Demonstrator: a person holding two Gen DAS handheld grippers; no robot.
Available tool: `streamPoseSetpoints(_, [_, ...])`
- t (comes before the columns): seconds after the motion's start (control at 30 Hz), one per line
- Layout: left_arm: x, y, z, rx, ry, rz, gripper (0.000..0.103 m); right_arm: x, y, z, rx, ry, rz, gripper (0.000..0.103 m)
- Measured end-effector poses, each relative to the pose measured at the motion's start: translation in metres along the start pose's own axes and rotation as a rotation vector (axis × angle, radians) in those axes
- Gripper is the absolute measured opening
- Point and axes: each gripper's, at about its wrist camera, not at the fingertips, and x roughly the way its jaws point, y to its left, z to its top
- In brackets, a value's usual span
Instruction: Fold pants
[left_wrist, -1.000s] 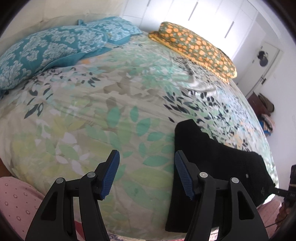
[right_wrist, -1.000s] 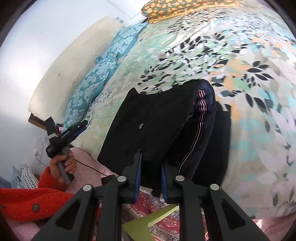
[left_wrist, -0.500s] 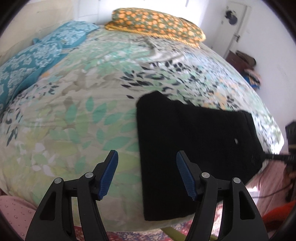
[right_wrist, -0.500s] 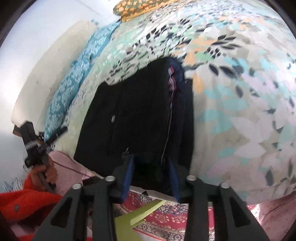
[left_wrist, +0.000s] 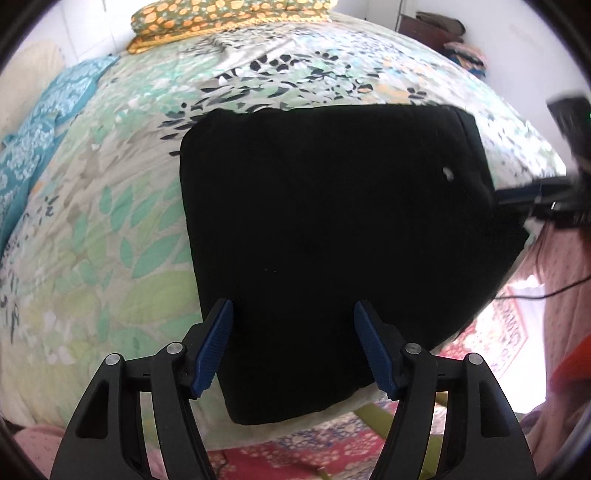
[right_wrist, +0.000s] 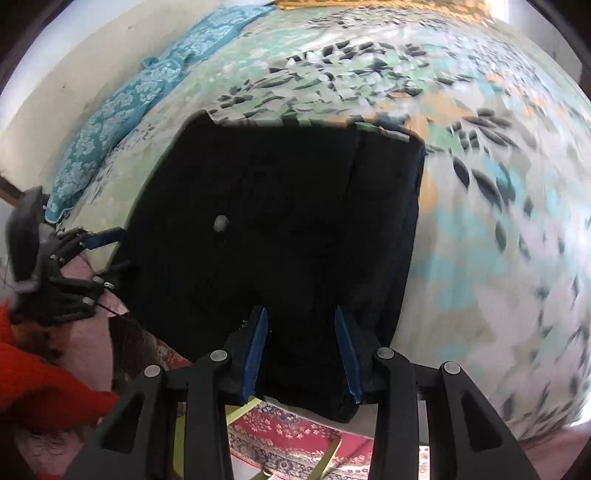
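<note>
Left wrist: pants (left_wrist: 332, 240) on floral bedspread (left_wrist: 92, 240)

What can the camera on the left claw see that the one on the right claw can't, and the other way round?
Only the left view shows the orange pillow in full at the head of the bed, dark furniture with clothes by the far wall, and the right claw beside the pants.

Only the right view shows the left claw with a red sleeve below it.

Both show the folded black pants with their pale button, the leafy bedspread, the blue pillows and the patterned rug.
</note>
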Motion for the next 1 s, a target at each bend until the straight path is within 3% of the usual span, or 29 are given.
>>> streamPoseSetpoints(0.13, [-0.012, 0.013, 0.016, -0.065, -0.062, 0.004, 0.071, -0.016, 0.005, 0.008, 0.006, -0.035, -0.017, 0.038])
streamPoseSetpoints(0.27, [-0.008, 0.019, 0.038, -0.112, -0.091, 0.023, 0.080, -0.033, 0.021, 0.033, -0.065, -0.101, -0.080, 0.038])
streamPoseSetpoints(0.4, [0.026, 0.013, 0.038, -0.081, 0.000, 0.055, 0.081, -0.018, 0.013, 0.052, 0.009, -0.131, -0.112, 0.046])
streamPoseSetpoints(0.43, [0.032, 0.011, 0.034, -0.068, 0.005, 0.059, 0.083, -0.006, 0.007, 0.055, 0.035, -0.107, -0.122, 0.052])
streamPoseSetpoints(0.5, [0.031, 0.011, 0.028, -0.060, -0.014, 0.058, 0.087, 0.018, -0.001, 0.056, 0.081, -0.040, -0.126, 0.054])
streamPoseSetpoints(0.6, [0.023, 0.023, 0.027, -0.109, -0.011, 0.034, 0.087, 0.013, 0.003, 0.054, 0.085, -0.065, -0.137, 0.054])
streamPoseSetpoints(0.8, [-0.005, 0.078, 0.022, -0.287, -0.069, 0.034, 0.087, -0.029, 0.023, 0.026, 0.008, -0.111, -0.189, 0.054])
streamPoseSetpoints(0.93, [0.016, 0.080, 0.014, -0.284, 0.029, 0.005, 0.087, -0.010, 0.022, -0.010, -0.003, -0.005, -0.209, 0.060])
streamPoseSetpoints(1.0, [0.019, 0.076, 0.015, -0.262, 0.043, -0.004, 0.087, -0.005, 0.015, -0.018, 0.057, 0.013, -0.170, 0.060])
